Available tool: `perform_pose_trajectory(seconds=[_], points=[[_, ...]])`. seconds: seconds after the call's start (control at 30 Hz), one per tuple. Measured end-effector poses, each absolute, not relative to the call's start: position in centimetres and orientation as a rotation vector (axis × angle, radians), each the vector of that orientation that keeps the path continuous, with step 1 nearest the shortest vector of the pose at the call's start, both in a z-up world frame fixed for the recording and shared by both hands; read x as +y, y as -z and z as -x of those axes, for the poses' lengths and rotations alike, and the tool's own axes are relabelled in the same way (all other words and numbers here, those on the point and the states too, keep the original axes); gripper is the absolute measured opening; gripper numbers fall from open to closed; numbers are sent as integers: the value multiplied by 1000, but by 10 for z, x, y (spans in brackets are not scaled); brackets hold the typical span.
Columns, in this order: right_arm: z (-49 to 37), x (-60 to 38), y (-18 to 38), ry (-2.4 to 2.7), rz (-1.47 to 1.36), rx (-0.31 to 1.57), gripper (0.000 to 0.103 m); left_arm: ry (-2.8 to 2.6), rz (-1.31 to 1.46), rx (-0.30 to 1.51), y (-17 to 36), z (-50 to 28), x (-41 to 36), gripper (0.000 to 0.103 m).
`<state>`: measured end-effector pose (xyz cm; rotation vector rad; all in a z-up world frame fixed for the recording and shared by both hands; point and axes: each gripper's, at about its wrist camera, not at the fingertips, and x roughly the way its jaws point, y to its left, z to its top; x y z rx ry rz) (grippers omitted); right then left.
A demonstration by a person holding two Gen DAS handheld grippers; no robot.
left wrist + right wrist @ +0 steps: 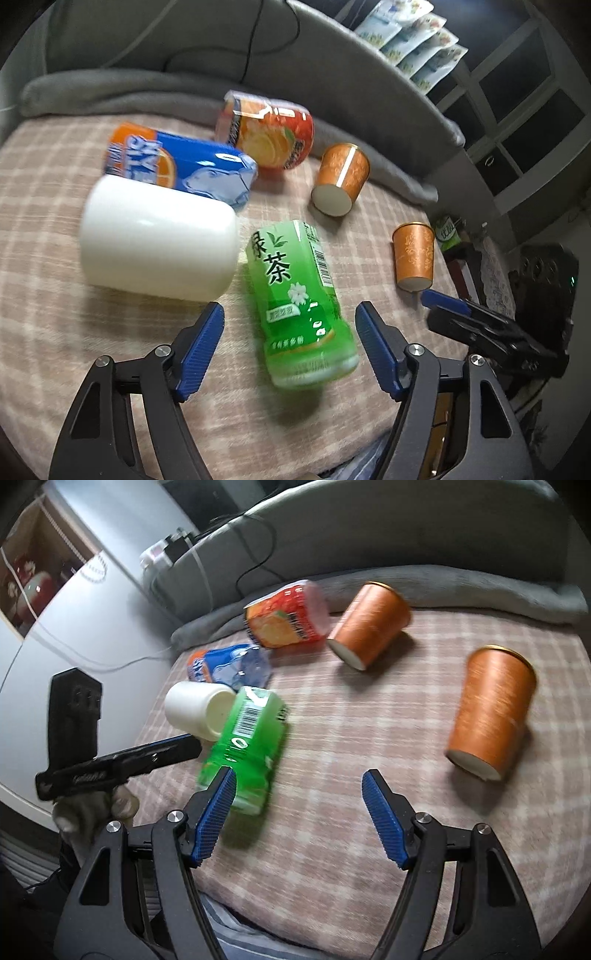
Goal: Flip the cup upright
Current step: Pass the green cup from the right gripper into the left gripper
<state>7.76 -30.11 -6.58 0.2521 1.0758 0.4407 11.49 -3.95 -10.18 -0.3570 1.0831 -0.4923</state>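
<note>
Several cups lie tipped over on the pink plaid blanket (351,738). The white plastic cup (159,236) rests on its side beside the green tea-label cup (299,302). Two orange patterned paper cups lie apart: one (341,177) near the red orange-print cup (266,129), the other (413,254) nearer the blanket's edge.

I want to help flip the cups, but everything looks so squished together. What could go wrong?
1. The green tea cup lies against the white cup; grabbing it may roll both.
2. The soft plaid blanket could let an uprighted cup topple.
3. The right hand-held gripper is open beside the green cup and might knock it.
</note>
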Motion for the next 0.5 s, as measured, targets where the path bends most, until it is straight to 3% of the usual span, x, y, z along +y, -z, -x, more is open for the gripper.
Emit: perform_pose_trajectory(seconds=[0.5], points=[[-69, -340, 83, -387, -343, 1053, 74, 483, 339, 1177, 121, -160, -70, 72]])
